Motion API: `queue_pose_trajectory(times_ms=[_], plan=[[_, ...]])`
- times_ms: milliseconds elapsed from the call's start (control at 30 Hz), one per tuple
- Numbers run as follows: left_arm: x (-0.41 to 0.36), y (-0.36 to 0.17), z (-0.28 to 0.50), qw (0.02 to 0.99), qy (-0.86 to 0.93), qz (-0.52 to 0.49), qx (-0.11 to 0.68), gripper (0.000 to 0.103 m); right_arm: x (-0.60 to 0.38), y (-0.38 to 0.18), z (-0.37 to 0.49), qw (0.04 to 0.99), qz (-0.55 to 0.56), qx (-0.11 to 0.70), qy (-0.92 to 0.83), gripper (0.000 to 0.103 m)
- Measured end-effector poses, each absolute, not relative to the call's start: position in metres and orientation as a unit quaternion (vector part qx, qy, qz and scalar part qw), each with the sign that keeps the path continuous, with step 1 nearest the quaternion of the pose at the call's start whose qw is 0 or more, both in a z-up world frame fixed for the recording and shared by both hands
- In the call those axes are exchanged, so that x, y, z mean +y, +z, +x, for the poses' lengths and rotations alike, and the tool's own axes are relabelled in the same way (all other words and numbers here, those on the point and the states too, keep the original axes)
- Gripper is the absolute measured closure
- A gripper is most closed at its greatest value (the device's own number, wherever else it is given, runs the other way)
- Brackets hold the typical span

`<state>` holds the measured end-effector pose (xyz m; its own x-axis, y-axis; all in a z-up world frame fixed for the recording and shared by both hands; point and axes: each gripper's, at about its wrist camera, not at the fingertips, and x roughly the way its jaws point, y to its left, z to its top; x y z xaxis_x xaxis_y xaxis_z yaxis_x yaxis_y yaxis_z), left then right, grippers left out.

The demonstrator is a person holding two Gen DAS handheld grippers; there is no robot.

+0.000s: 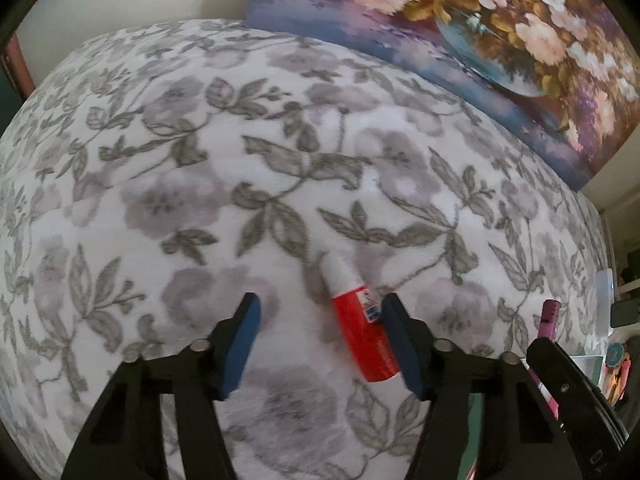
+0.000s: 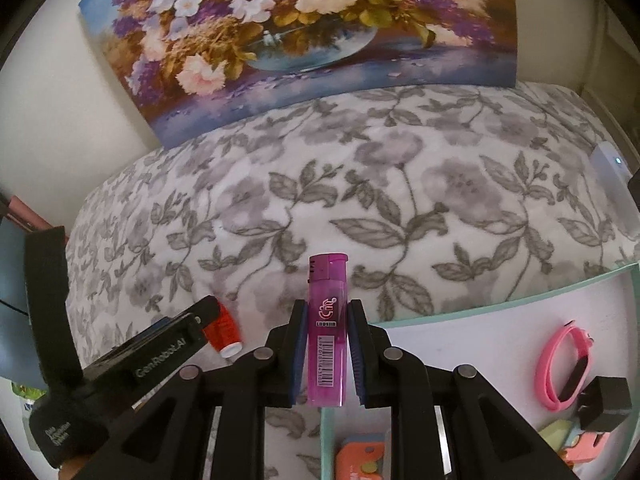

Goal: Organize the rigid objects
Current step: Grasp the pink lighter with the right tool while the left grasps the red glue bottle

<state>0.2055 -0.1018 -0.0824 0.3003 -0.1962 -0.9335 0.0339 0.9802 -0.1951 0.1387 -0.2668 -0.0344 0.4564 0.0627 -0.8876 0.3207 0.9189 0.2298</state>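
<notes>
Left gripper (image 1: 320, 336) hangs spread over the floral blanket (image 1: 200, 184), a red glue tube (image 1: 360, 332) lying loose beside its right pad. Right gripper (image 2: 328, 352) pinches a purple lighter (image 2: 327, 328) upright above the near left corner of the mint-rimmed tray (image 2: 500, 308) (pink wristband (image 2: 560, 368) inside).

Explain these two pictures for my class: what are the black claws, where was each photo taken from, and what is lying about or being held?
No robot arm here: a person holds a two-finger tool in each hand, each with a camera looking along its jaws. In the left view, the left gripper is open around a red and white bottle lying on the floral blanket. In the right view, the right gripper clamps a purple lighter. The mint-edged tray holds a pink wristband and a black block. A flower painting leans behind.
</notes>
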Motion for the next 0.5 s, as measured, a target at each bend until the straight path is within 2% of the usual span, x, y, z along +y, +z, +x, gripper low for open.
queue_pose_trajectory(times_ms=[200,267,500], plan=[[-0.122,-0.087,0.202,0.806,-0.091,-0.043,0.584,0.072,-0.268,-0.043,0.138,0.828,0.184,0.524,-0.078,0.082],[-0.124,-0.086,0.202,0.806,-0.094,-0.042,0.584,0.076,-0.268,-0.043,0.138,0.828,0.180,0.525,-0.078,0.082],[-0.110,-0.080,0.195,0.799,-0.097,-0.070,0.590,0.080,-0.267,-0.038,0.133,0.825,0.182,0.530,-0.075,0.082]])
